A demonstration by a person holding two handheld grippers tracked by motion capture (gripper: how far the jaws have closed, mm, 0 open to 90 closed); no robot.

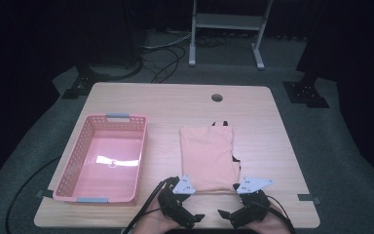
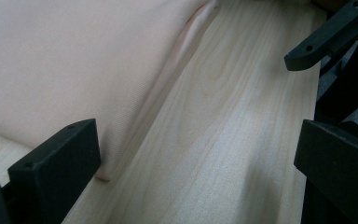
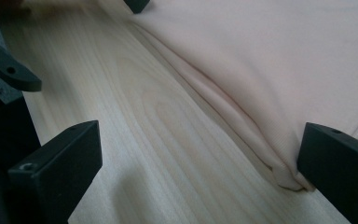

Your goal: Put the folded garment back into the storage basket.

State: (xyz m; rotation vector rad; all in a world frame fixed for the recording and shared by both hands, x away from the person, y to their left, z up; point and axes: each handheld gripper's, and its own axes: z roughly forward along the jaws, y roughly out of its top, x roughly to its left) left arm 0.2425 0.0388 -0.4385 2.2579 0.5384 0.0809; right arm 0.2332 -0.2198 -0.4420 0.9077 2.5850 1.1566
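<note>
Both tongs stand with their jaws spread wide and nothing between them: we hold the left gripper (image 1: 181, 192) at the near left corner of the folded peach cloth (image 1: 208, 157) and the right gripper (image 1: 247, 194) at its near right corner, each just beside the hem. From the left gripper view we see one black jaw close against the cloth's folded corner (image 2: 103, 173), and from the right gripper view the other corner (image 3: 286, 179) lies bunched in soft ridges next to a jaw. We see the cloth lying flat in a long rectangle near the table's middle, its far end showing a dark strap or trim. It looks like a fine, matte knit with a faint ribbed weave. Under it the table (image 1: 175, 105) is pale wood-grain laminate with rounded corners and a round cable hole (image 1: 217, 97) near the far edge. To the left of the cloth, well apart from it, sits a pink plastic basket (image 1: 74, 163) with lattice walls, grey handles and a glossy floor. Around the table we see grey carpet, dark curtains, loose cables and a white metal frame (image 1: 228, 29) at the back.
</note>
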